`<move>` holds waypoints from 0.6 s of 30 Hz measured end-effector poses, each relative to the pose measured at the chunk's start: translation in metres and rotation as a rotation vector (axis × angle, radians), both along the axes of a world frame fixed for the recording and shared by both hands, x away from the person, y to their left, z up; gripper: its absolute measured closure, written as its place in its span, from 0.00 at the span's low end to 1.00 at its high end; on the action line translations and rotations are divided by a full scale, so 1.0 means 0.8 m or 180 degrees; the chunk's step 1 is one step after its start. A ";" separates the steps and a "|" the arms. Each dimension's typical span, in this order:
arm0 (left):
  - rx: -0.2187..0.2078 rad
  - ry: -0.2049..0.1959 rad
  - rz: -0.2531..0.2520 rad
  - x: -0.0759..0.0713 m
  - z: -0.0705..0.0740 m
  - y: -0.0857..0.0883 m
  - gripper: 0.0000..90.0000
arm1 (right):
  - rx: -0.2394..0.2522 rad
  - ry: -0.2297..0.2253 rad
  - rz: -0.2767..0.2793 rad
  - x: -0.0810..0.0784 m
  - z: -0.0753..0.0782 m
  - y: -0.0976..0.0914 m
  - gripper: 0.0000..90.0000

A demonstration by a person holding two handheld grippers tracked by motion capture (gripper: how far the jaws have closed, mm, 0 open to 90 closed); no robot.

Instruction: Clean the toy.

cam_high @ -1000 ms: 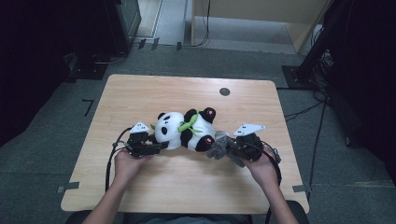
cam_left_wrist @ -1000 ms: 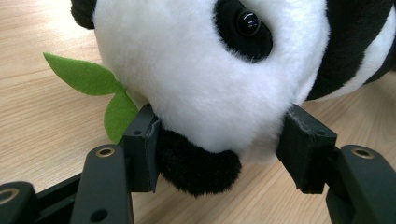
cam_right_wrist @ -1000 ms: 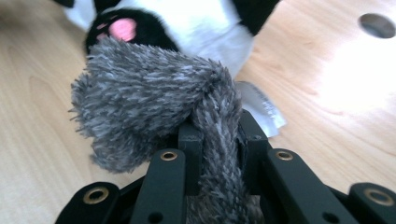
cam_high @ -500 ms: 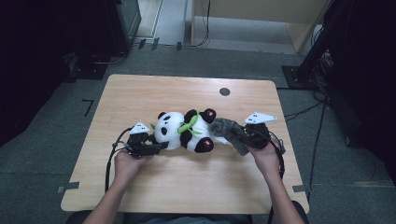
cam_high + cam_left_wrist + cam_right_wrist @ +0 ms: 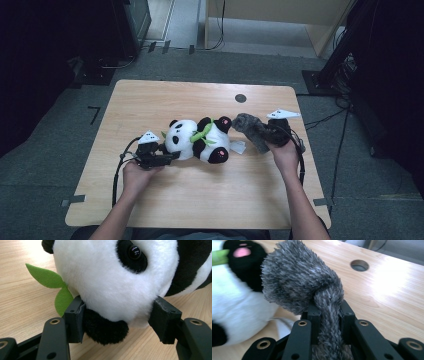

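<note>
From above I see the panda [image 5: 200,140] lying lengthwise across the counter [image 5: 200,200], head toward my left gripper [image 5: 167,157], whose own view shows its fingers [image 5: 75,318] clamping the head, while my right gripper's [image 5: 328,315] view shows it pinching the grey fur piece [image 5: 299,285] beside the feet.

Black-and-white plush panda [image 5: 200,142] near the middle of the tabletop [image 5: 165,100]: white head and belly, black ears, eye patches and limbs, pink pads on the black paws, bright green felt leaves at neck and cheek. Mottled grey furry cloth [image 5: 250,130] toward the right edge, flecked dark and light. Pale wood-grain tabletop with a dark round hole near the far edge. Matt black left gripper [image 5: 167,157] and right gripper [image 5: 329,315], brass-coloured rivets on both.
</note>
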State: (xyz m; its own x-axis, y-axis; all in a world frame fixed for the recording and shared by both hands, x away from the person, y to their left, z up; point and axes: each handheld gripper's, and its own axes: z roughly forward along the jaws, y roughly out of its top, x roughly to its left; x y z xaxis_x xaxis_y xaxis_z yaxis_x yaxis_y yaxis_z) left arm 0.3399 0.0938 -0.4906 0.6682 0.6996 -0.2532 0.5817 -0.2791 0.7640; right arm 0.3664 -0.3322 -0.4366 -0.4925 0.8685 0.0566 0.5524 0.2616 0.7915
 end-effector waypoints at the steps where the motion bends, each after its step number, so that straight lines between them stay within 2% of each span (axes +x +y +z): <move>1: 0.0006 -0.0007 0.0000 0.000 0.000 0.000 0.41 | 0.0025 0.0000 -0.0052 0.004 -0.003 -0.004 0.86; 4: 0.0008 -0.0013 0.0002 0.000 0.000 0.000 0.41 | 0.0042 0.0019 -0.0163 0.014 -0.009 -0.013 0.86; 9: -0.0002 -0.0030 0.0001 0.001 -0.001 0.000 0.41 | 0.0212 0.0008 -0.0358 0.032 -0.027 -0.027 0.86; 12: -0.0002 -0.0048 0.0006 0.000 -0.002 0.000 0.41 | 0.0160 0.0015 -0.0399 0.037 -0.035 -0.027 0.86; 15: 0.0005 -0.0064 0.0007 0.000 -0.003 0.000 0.40 | 0.0080 -0.0042 -0.0500 0.047 -0.044 -0.030 0.85; 18: -0.0004 -0.0082 0.0001 0.000 -0.004 0.000 0.39 | 0.0232 0.0041 -0.0582 0.056 -0.052 -0.036 0.85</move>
